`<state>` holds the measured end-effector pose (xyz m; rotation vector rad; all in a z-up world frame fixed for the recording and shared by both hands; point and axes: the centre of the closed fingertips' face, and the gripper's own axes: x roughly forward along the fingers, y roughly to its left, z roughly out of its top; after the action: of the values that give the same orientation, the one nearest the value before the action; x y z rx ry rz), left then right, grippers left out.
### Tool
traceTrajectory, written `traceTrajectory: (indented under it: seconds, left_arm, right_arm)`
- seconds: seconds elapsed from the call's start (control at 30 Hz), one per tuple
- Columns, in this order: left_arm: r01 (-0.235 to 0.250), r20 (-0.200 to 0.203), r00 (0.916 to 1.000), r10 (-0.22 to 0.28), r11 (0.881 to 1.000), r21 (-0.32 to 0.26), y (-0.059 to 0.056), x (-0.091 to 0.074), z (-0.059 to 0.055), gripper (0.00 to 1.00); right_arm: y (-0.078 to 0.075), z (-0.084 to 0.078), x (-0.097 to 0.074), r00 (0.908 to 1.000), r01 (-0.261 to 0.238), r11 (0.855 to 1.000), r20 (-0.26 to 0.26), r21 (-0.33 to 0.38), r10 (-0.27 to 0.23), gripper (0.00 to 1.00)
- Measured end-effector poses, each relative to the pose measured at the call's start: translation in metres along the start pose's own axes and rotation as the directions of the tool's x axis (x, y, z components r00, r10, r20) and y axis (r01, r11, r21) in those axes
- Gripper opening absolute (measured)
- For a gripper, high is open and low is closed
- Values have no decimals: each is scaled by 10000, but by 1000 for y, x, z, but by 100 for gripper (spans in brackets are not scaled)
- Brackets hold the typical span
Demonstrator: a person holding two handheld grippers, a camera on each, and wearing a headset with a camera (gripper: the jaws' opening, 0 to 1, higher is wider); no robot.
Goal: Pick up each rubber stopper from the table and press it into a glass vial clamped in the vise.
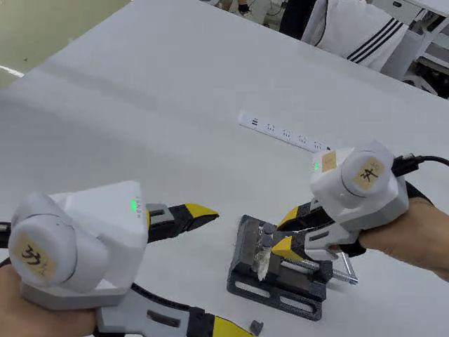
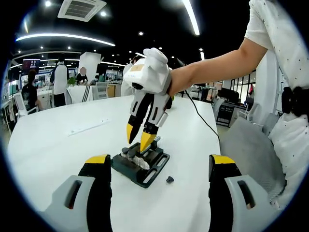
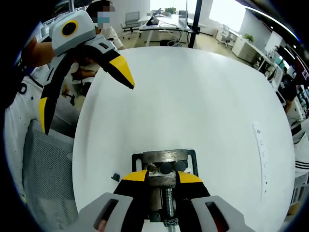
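White bench (image 1: 140, 105) stretches across an open office, with a person in a white striped top (image 1: 358, 28) at its far edge. At the left, the white left gripper (image 1: 216, 268), black-jawed with yellow tips, hovers over the bench, its 2 jaws spread wide and holding nothing. Just right of it, 1 small dark grey rubber stopper (image 1: 256, 326) lies loose on the bench, near the front corner of the black metal vise (image 1: 277, 284). A clear glass vial (image 1: 261, 263) is clamped in the vise, and dark round stoppers (image 1: 268, 228) sit along the vise top. The white right gripper (image 1: 286, 232) points down onto the vise, its jaws drawn to a narrow gap either side of the vise top. I cannot tell whether they pinch anything. Behind, a long white power strip (image 1: 280, 132) lies flat on the bench.
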<state>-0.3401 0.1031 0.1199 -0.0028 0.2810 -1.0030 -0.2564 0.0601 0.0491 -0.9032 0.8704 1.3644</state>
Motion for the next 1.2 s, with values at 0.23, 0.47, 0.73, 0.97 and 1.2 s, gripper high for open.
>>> traceTrajectory:
  seconds: [0.23, 0.47, 0.73, 0.97, 1.2]
  left_arm:
    - [86, -140, 9999, -83, 9998, 160, -4, 1, 1, 80]
    - [143, -357, 9993, -132, 9994, 311, -5, 1, 0, 79]
    - [270, -734, 9970, -231, 9982, 535, -8, 0, -5, 78]
    - [394, -1063, 9938, -326, 9973, 624, -8, 1, -11, 76]
    - [546, -1513, 9876, -406, 9945, 895, -6, 2, -18, 74]
  right_arm:
    - [3, -1, -8, 9962, 269, 9981, 813, 559, -314, 23]
    - [6, -5, -15, 9879, 587, 9945, 1380, 862, -703, 32]
    - [14, -12, -25, 9716, 711, 9874, 2142, 1413, -1006, 40]
    - [22, -18, -32, 9555, 776, 9818, 2683, 1732, -1229, 48]
    - [32, -25, -39, 9349, 715, 9762, 3274, 2045, -1371, 54]
